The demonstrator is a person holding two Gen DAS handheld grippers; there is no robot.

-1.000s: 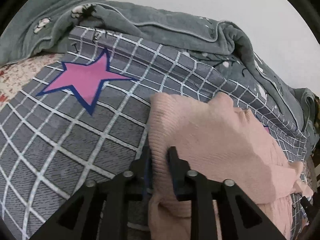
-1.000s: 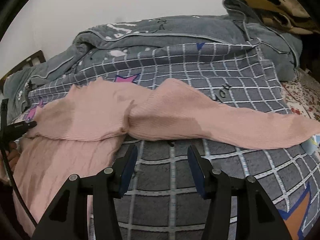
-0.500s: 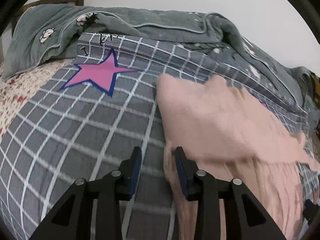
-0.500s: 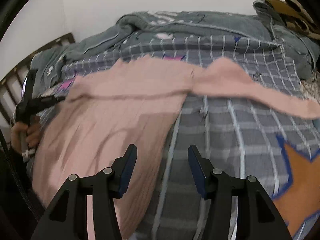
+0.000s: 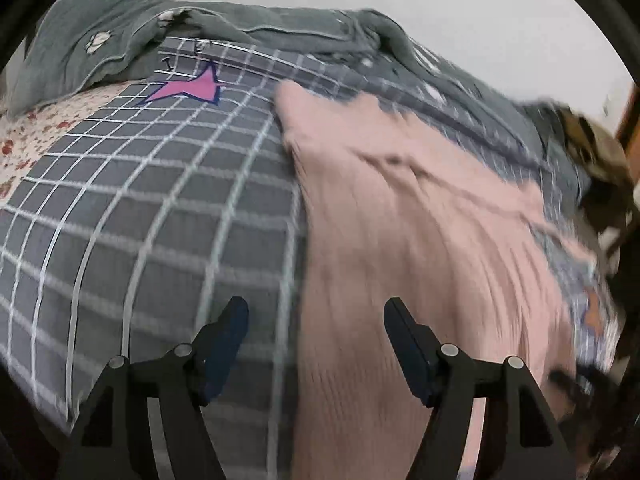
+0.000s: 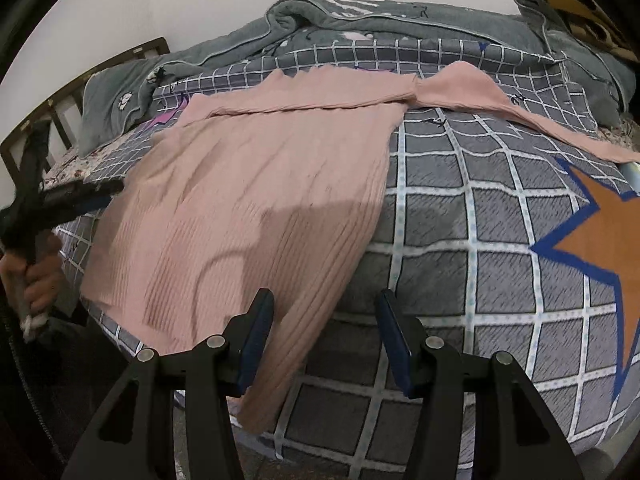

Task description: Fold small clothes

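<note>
A pink ribbed knit sweater (image 6: 256, 184) lies spread flat on the grey checked bedcover (image 6: 460, 216), its hem hanging over the near edge of the bed. One sleeve (image 6: 520, 116) stretches out to the right; the other is folded across the top. In the left wrist view the sweater (image 5: 420, 240) fills the right half. My left gripper (image 5: 316, 320) is open and empty above the sweater's left edge; it also shows in the right wrist view (image 6: 80, 196). My right gripper (image 6: 326, 312) is open and empty over the sweater's lower right corner.
A rumpled grey quilt (image 6: 400, 20) lies along the wall behind. A brown garment (image 6: 580, 12) sits at the far right. A wooden headboard (image 6: 60, 112) stands at the left. Pink (image 5: 188, 90) and orange (image 6: 600, 236) stars mark the cover.
My left gripper let go of the sweater, opened wide and drew back. The sweater dropped flat onto the bed. My right gripper pulled back toward the bed's near edge.
</note>
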